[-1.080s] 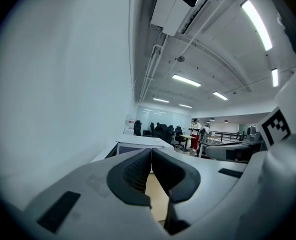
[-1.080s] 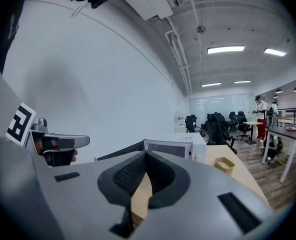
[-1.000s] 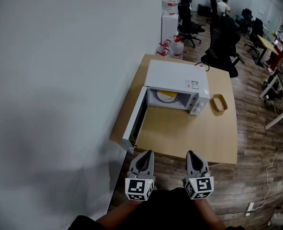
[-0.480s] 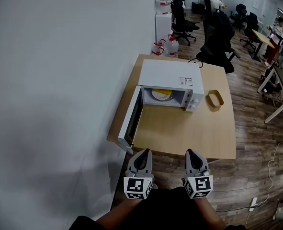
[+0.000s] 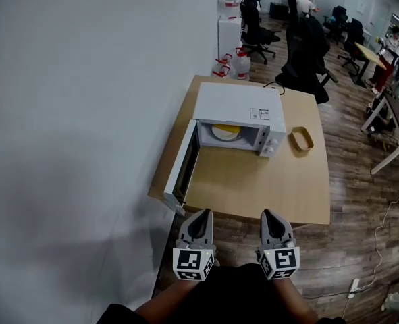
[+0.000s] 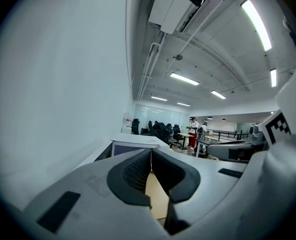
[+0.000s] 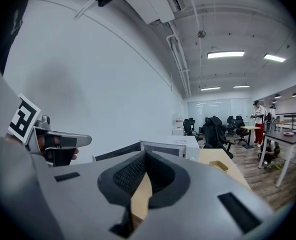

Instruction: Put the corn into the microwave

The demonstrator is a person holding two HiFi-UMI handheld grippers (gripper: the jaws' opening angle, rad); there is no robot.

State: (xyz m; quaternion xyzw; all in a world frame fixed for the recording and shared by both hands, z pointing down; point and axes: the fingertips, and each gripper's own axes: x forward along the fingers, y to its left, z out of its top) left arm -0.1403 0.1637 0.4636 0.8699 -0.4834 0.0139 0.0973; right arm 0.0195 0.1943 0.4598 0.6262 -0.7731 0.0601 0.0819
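Looking steeply down from the head view, a light wooden worktop stands against a plain white wall. A white microwave sits on the far half of the worktop, near the centre of the frame. Its door hangs wide open, swung out toward the left edge of the worktop.

Inside the open cavity, the corn shows as a small yellow shape lying on a pale round plate. It is too small to make out in detail. Just to the right of the microwave, a tan oval dish rests on the worktop, apart from the oven.

At the bottom of the frame, two forearms hold the tools side by side, short of the near edge of the worktop and pointing toward the microwave. The left hand-held gripper has its jaws pressed together with nothing between them, which its own view shows clearly. The right hand-held gripper also has its jaws together and empty.

Dark office chairs and clear water jugs stand on the wood-plank floor beyond the worktop, toward the top of the frame.
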